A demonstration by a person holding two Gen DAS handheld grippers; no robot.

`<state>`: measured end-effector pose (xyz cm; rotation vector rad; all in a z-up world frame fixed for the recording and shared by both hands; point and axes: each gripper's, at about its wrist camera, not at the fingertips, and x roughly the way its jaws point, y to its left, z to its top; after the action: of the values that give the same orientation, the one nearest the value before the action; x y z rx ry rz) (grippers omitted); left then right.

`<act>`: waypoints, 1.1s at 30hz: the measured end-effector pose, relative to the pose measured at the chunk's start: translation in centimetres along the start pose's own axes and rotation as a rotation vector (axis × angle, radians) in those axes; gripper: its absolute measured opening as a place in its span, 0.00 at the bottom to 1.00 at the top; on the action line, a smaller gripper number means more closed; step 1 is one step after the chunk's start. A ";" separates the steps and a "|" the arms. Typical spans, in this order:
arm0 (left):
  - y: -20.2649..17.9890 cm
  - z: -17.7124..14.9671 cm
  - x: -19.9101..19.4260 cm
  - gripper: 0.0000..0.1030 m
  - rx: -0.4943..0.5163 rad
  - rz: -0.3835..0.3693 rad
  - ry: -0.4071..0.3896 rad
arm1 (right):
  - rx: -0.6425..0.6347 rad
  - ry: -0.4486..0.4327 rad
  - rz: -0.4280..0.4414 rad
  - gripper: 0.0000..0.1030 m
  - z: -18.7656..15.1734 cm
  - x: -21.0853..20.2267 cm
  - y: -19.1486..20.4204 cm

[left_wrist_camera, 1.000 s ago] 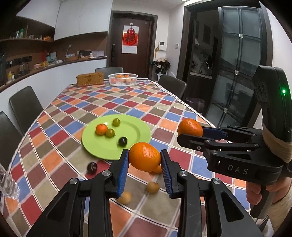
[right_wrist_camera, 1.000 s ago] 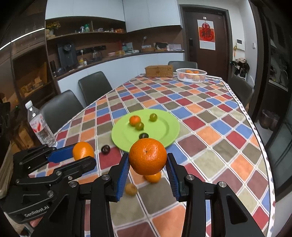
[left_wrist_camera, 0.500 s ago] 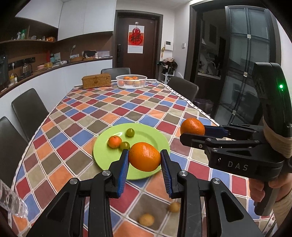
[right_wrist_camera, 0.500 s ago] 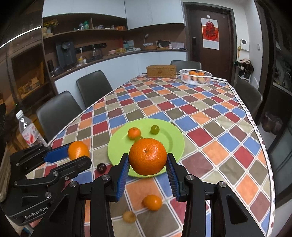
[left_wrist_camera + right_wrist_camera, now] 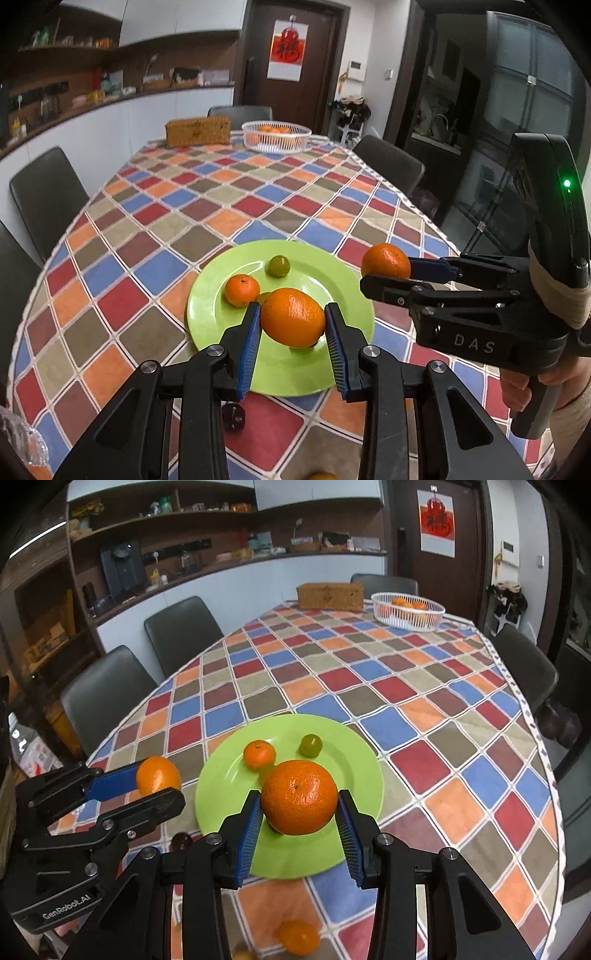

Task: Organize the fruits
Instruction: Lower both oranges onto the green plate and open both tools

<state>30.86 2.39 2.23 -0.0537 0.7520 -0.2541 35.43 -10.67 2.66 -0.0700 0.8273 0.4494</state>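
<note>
Two glossy oranges (image 5: 291, 322) (image 5: 300, 796) sit clamped above the green plate (image 5: 221, 314).

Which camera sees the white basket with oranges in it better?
The right wrist view shows the white basket best: it looks sharper there, and you can make out separate oranges through its mesh at the table's far end. The left wrist view shows the same basket too, but blurrier, with the fruit just an orange smear inside.

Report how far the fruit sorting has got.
Done: a small orange and a green fruit lie on the green plate. In hand: the left tool and right tool each grip an orange above it. Left: a dark fruit and an orange on the tablecloth.
</note>
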 end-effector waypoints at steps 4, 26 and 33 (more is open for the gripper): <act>1.0 0.5 2.1 0.33 0.002 0.016 0.048 | 0.019 0.041 -0.008 0.40 1.0 2.1 -0.8; 2.2 -0.2 7.8 0.35 0.049 0.085 0.195 | -0.004 0.200 -0.033 0.41 0.6 8.9 -1.2; 2.0 -0.3 5.2 0.40 0.060 0.135 0.142 | -0.037 0.147 -0.064 0.46 0.4 6.6 -0.6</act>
<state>34.74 3.10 -1.70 0.0723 0.8851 -0.1520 39.86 -8.78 -1.88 -0.1643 0.9586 0.4026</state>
